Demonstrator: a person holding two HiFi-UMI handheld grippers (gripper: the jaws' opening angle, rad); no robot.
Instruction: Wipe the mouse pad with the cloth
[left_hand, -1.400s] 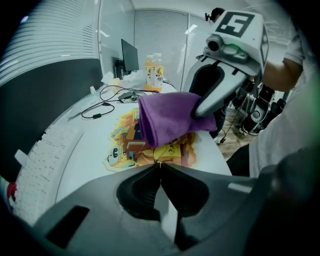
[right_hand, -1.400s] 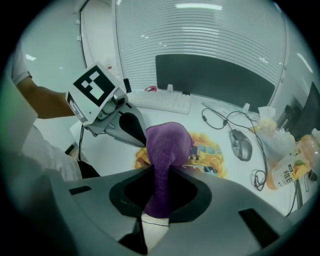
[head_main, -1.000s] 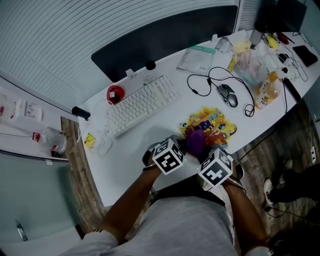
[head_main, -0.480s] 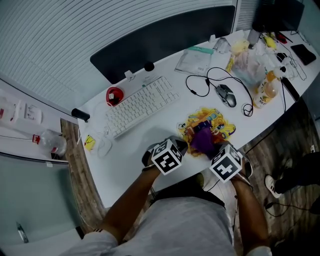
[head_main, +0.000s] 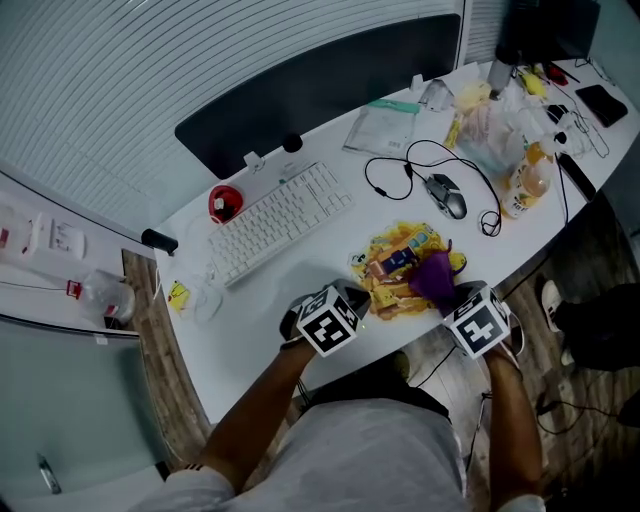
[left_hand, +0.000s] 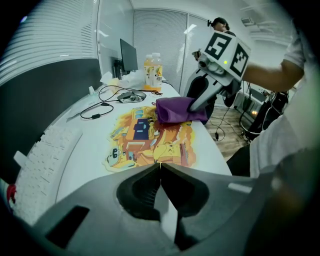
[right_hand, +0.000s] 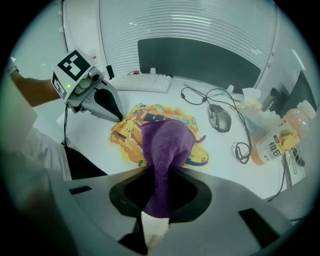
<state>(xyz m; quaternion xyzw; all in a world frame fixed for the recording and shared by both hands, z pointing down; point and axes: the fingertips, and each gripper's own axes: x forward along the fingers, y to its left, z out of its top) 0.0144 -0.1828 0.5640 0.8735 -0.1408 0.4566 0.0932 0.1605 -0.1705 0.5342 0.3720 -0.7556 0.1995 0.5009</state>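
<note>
a white desk (head_main: 250, 335) is seen from above, backed by a dark panel (head_main: 320, 80) along its far edge. a white keyboard (head_main: 280, 215) is laid on the left half of the desk. to its right, near the front edge, the yellow printed mouse pad (head_main: 395, 262) is laid flat.

the left gripper (head_main: 358, 297) is set at the pad's near left edge. its jaws are brought together, nothing is seen between them, and the tips are placed against the pad's border. the right gripper (head_main: 452, 298) is held at the pad's right side. its jaws are clamped on the purple cloth (head_main: 434, 278), which is drawn up between them into a narrow tail. the bunched part of the cloth is spread on the pad's right portion, touching it.

an orange drink bottle (head_main: 530, 180) is stood upright near the desk's right end. a dark mouse (head_main: 445, 195) is placed beyond the pad, apart from it, with a black cable (head_main: 400, 165) looped beside it.
</note>
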